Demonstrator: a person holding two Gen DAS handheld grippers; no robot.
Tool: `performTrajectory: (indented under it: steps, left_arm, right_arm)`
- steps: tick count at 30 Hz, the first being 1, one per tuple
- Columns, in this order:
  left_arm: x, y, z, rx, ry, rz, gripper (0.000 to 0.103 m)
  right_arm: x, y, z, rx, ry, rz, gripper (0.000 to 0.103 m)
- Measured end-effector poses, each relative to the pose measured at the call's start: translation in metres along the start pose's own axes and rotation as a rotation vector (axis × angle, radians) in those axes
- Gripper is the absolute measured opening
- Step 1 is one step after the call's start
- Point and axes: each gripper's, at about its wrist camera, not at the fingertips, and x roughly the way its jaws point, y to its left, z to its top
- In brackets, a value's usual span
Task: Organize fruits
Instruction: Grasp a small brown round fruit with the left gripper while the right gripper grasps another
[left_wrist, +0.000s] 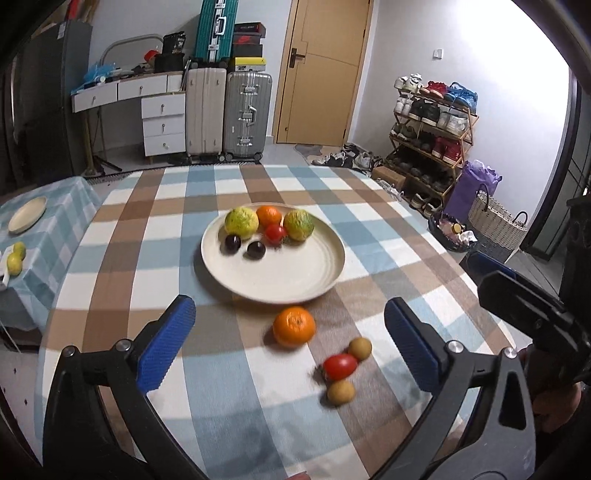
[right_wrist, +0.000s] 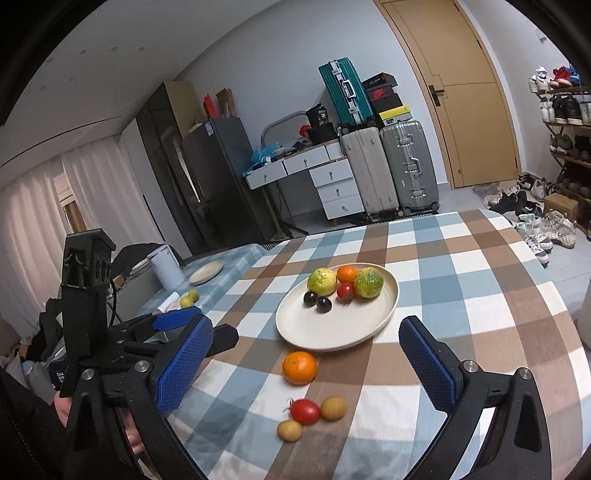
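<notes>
A cream plate on the checked tablecloth holds two yellow-green fruits, a small orange, a red tomato and two dark plums. In front of the plate lie an orange, a red tomato and two small tan fruits. My left gripper is open and empty above the loose orange. My right gripper is open and empty, also above the loose fruits. The left gripper shows at the left of the right wrist view.
A side table at the left carries a second cream plate and two yellow-green fruits. Suitcases, a drawer desk and a door stand behind the table. A shoe rack and baskets stand at the right.
</notes>
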Motion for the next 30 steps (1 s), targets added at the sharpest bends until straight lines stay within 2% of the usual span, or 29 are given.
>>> performTrajectory:
  steps: [13, 19, 24, 25, 30]
  left_arm:
    - [0.019, -0.006, -0.052, -0.018, 0.107, -0.055, 0.102]
    - [0.029, -0.011, -0.067, 0.001, 0.145, -0.036, 0.102]
    - [0.045, -0.013, -0.071, 0.012, 0.169, -0.064, 0.101]
    - [0.047, -0.014, -0.071, 0.017, 0.170, -0.066, 0.098]
    - [0.063, -0.020, -0.072, 0.046, 0.208, -0.112, 0.069]
  right_arm:
    - [-0.008, -0.002, -0.040, 0.027, 0.075, -0.080, 0.103]
    - [-0.009, -0.006, -0.058, 0.043, 0.121, -0.110, 0.103]
    - [-0.009, -0.009, -0.069, 0.059, 0.141, -0.126, 0.103]
    - [-0.009, -0.009, -0.070, 0.061, 0.143, -0.127, 0.103]
    - [-0.009, -0.013, -0.072, 0.065, 0.148, -0.137, 0.103]
